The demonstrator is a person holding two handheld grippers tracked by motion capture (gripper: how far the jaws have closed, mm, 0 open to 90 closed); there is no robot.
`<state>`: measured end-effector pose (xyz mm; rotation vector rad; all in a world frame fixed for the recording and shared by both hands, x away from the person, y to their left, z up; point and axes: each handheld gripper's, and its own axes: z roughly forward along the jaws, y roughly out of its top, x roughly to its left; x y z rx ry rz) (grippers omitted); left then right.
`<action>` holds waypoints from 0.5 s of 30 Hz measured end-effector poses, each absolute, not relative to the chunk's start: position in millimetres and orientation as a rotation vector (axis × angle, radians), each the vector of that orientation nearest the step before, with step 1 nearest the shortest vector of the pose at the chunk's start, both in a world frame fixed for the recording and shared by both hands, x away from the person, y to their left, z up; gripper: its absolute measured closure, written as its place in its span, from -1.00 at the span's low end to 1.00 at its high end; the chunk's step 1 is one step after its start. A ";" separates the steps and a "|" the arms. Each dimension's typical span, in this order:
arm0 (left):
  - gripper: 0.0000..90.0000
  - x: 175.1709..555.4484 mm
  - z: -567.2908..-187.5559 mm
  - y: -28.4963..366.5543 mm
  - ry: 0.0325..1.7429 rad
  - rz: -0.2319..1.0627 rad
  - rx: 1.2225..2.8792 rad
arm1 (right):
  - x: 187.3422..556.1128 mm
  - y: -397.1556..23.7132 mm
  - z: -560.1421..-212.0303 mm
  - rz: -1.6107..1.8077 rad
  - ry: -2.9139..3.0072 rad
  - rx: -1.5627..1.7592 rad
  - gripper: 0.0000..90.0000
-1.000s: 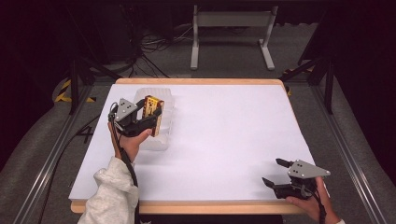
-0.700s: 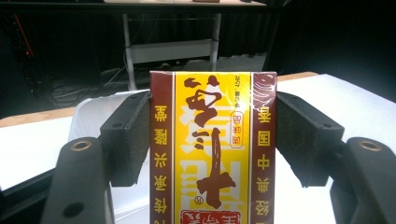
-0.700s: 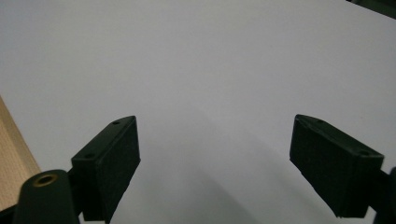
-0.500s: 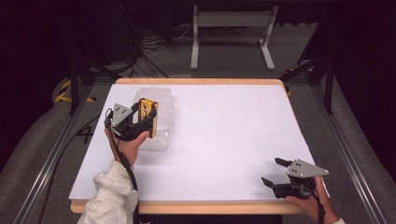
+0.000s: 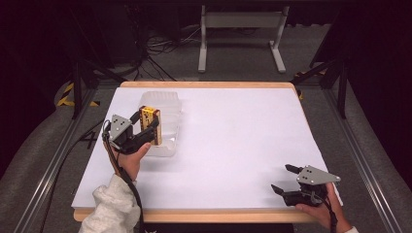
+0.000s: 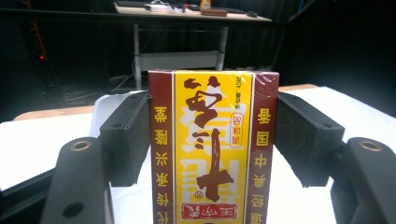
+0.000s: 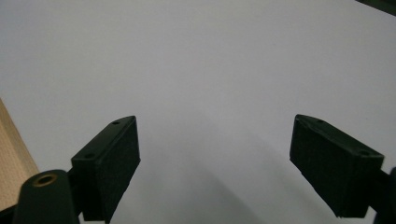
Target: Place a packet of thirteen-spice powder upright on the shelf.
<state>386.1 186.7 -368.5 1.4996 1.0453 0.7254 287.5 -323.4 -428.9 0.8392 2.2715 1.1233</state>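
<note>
Since a second ago my left gripper has drifted slightly toward the near-left, carrying the yellow and dark-red printed carton with it; the right gripper hasn't budged. Left jaws are clamped on the carton's two narrow sides, holding it upright over the clear shallow plastic tray at the left of the white-covered table. Right jaws are spread wide with nothing between them, low over bare table near the front-right corner. Risk: glossy wrap under flat pads, so the carton could slide or twist if I swing it fast, and its bottom edge may catch the tray rim.
</note>
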 end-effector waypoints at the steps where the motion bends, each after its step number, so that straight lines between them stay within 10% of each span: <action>1: -0.28 382.4 -369.3 187.4 1.039 0.733 1.497 | 287.9 -323.0 -429.4 1.120 2.275 0.836 -0.63; 15: -0.28 362.7 -368.7 187.7 1.080 0.767 1.488 | 289.1 -321.4 -430.3 1.119 2.281 0.830 -0.64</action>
